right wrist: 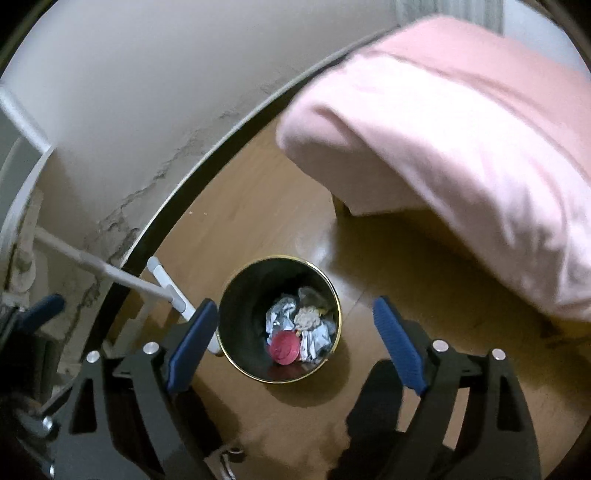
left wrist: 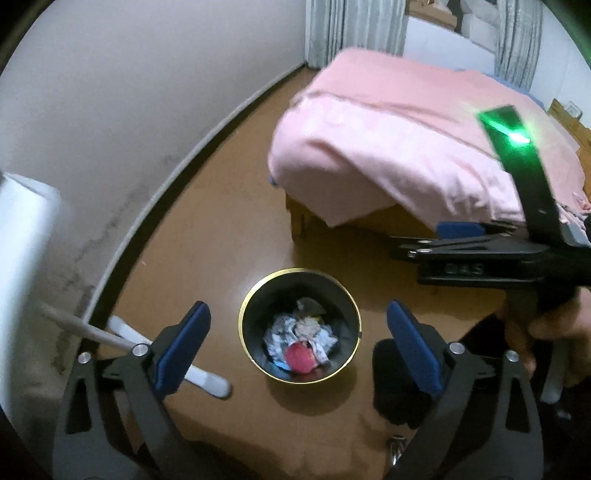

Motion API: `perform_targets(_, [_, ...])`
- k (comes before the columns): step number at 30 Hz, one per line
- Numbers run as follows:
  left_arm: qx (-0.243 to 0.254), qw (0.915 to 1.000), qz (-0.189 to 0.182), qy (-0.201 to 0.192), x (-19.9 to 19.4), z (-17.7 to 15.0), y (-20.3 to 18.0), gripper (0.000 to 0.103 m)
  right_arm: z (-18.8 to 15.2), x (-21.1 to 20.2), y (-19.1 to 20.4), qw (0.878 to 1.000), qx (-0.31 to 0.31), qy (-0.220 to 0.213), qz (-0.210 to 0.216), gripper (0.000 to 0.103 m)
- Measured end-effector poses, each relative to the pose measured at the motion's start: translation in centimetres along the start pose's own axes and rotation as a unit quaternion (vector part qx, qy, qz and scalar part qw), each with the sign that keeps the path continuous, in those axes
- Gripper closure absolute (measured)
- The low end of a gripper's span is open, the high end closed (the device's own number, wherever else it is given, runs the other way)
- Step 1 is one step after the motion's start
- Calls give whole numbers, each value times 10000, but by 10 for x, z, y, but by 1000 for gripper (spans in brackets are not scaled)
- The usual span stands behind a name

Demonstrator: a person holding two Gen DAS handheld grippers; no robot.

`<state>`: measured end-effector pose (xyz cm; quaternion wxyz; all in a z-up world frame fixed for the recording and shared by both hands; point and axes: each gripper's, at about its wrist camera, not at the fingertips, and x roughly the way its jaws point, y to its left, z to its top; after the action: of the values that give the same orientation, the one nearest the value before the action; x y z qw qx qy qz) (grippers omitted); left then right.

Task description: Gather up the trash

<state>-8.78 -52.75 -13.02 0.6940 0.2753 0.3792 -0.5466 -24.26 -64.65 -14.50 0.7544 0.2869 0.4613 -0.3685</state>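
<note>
A black trash bin with a gold rim (left wrist: 244,314) stands on the wooden floor; it also shows in the right wrist view (right wrist: 225,295). Inside lie crumpled silver wrappers (left wrist: 284,328), a beige wad (right wrist: 308,317) and a red round piece (right wrist: 283,348). My left gripper (left wrist: 299,345) is open and empty, high above the bin. My right gripper (right wrist: 291,341) is open and empty, also above the bin. The right gripper shows from the side in the left wrist view (left wrist: 417,242), above and right of the bin.
A bed with a pink cover (left wrist: 399,136) stands right of the bin. A white mop or floor tool (right wrist: 162,284) lies left of the bin by the scuffed wall (left wrist: 110,129). Curtains (left wrist: 351,26) hang at the back.
</note>
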Motion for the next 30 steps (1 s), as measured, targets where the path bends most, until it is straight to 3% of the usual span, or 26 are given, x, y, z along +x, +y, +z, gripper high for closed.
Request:
perform_targets(4, [-92,9983,340,-466,-68,-7,18,7,17,-54,53,9964,-616,-555,202,13])
perform_targets(7, [-387,9935,852,-653,-115,-24,53,7,25,-88,109,9880,-1173,-906,443,12])
perform_targets(10, [-1001,9823,1435,-669,-158,-52,106,7,23,-109,171,9752,-1736,-1081,851,12])
perform_targets(13, [-1659,9602,2129,-712,-203,-91,160,7,14,-119,235,9600,-2232,-1159,1233,12])
perform_targets(17, [-2481,9170,3044,-708,-263,-153,220,7,-4,-124,310,9372,-2840,-1178,1647,12])
perform_targets(21, [-3167,8743,3611,-702,-314,-215,255,7,-26,-125,367,9193,-3247,-1084,1940,12])
perform_targets(23, [-3413,8579,3777,-699,-331,-237,265,7,-37,-126,389,9118,-3409,-1032,2042,12])
perform_targets(27, [-3710,8343,4018,-696,-356,-264,280,7,-57,-126,421,9015,-3652,-957,2114,12])
perform_targets(30, [-3910,8278,3949,-762,-363,-271,286,7,-68,-131,440,8976,-3731,-947,2150,12])
